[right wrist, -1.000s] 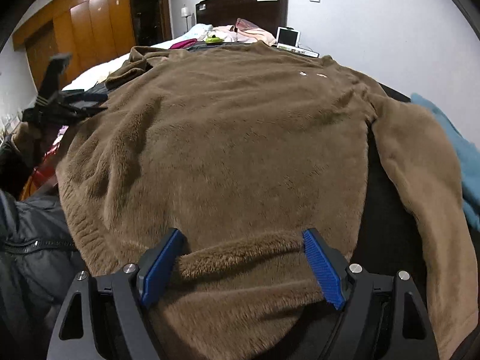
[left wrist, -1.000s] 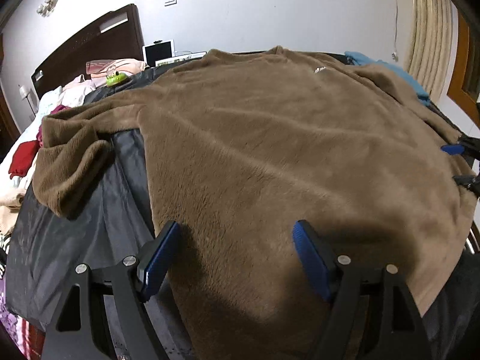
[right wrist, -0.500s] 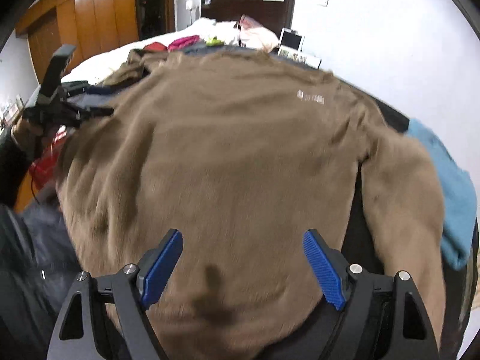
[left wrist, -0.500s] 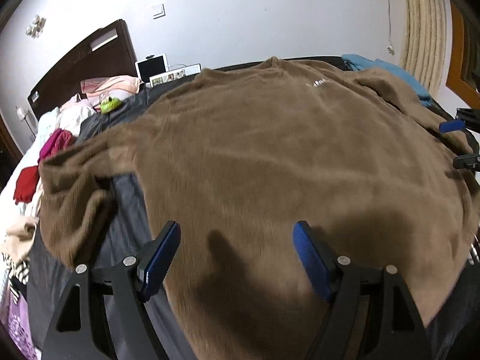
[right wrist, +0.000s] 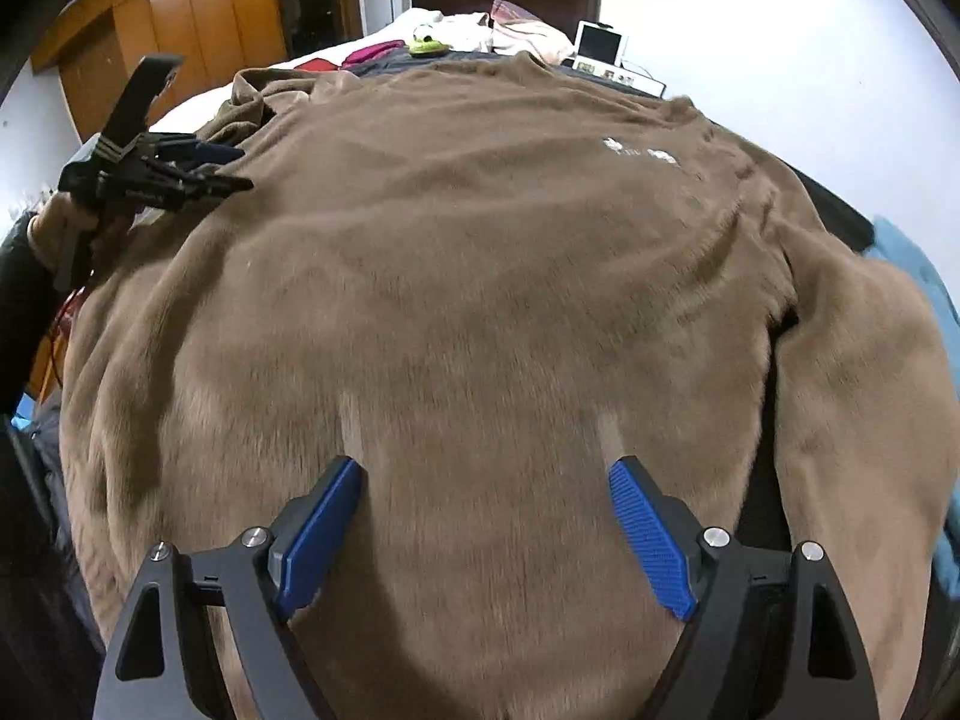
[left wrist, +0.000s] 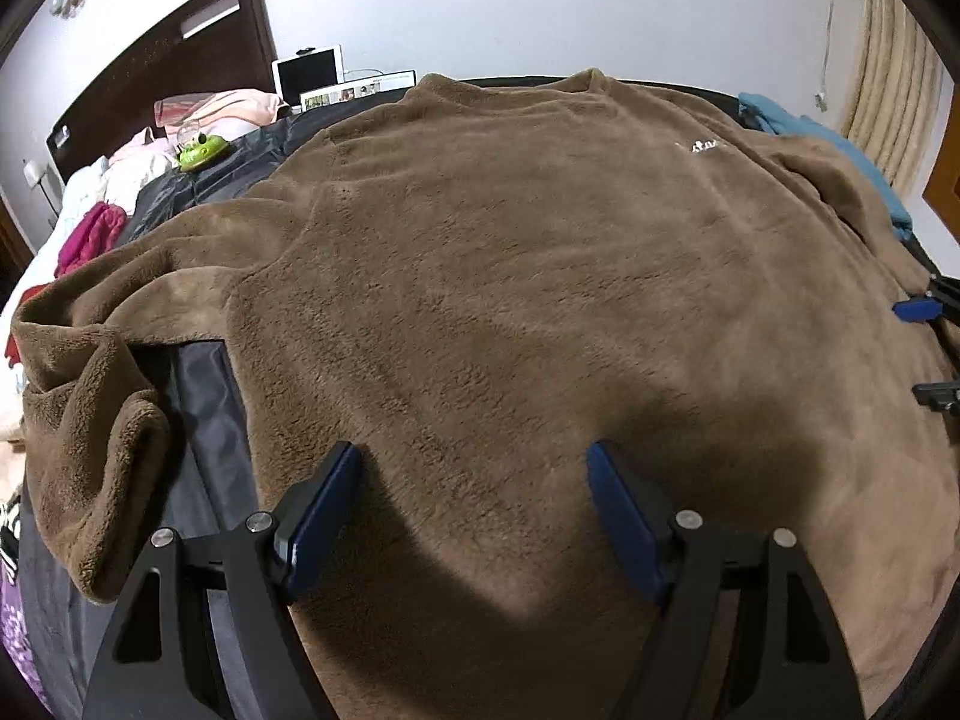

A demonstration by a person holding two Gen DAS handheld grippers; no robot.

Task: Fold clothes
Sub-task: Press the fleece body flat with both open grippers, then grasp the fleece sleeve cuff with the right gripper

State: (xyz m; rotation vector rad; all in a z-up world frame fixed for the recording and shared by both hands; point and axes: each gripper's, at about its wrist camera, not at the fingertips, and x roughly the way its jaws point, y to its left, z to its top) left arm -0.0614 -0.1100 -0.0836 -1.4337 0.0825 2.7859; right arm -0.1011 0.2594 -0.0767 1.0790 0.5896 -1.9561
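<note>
A brown fleece sweater [left wrist: 540, 300] lies spread flat, front up, on a dark bed cover [left wrist: 204, 420]. Its left sleeve [left wrist: 90, 420] is bunched at the bed's side; its right sleeve [right wrist: 858, 420] lies straight along the body. My left gripper [left wrist: 474, 468] hovers open over the lower left of the body, nothing between its blue pads. My right gripper [right wrist: 486, 474] is over the lower right of the body, its jaws opening and empty, with two pale streaks in the pile ahead of its tips. Each gripper shows in the other's view: left gripper [right wrist: 243, 168], right gripper [left wrist: 924, 354].
A blue garment [right wrist: 918, 264] lies beyond the right sleeve. Pink and red clothes [left wrist: 90, 228], a green toy [left wrist: 201, 150] and a white tablet [left wrist: 309, 72] sit by the dark headboard [left wrist: 168, 54]. Wooden wardrobes [right wrist: 180, 18] stand on the left, a curtain [left wrist: 888, 90] on the right.
The right gripper let go of the hem fold it held a second ago. Both grippers slid forward from the hem over the sweater's body, which now lies smoother.
</note>
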